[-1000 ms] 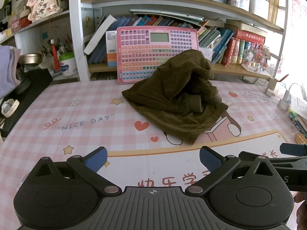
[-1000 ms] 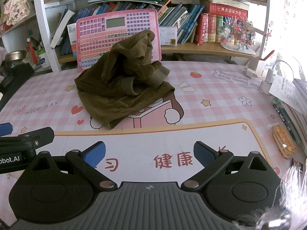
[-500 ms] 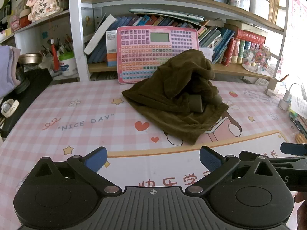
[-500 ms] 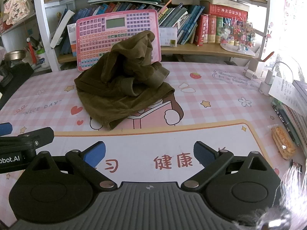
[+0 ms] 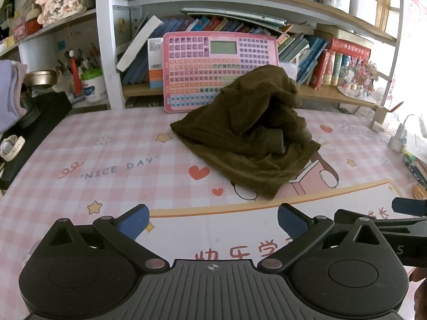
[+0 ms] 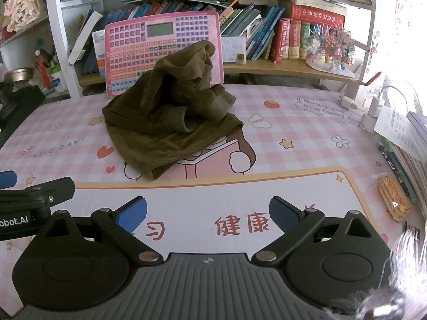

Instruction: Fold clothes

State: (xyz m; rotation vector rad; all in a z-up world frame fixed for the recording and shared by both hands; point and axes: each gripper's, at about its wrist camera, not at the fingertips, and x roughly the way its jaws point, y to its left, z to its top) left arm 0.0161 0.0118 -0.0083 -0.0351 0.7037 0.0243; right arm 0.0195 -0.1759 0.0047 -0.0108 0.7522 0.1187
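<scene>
An olive-brown garment lies in a rumpled heap toward the far edge of the bench, its peak leaning against a pink keyboard toy propped at the shelf; two ribbed cuffs poke out of the folds, and nothing about it is flat or squared. Both the left gripper and the right gripper hang released near the bench's near edge, jaws spread wide with nothing between them, well apart from the cloth. The heap reads as cloth awaiting spreading; any fold would, in my judgement, call for finding a hem or cuff, pinching it and drawing the fabric flat. The heap hides what kind of garment it is and where its edges run. The right gripper shows only partly at the left view's right margin.
</scene>
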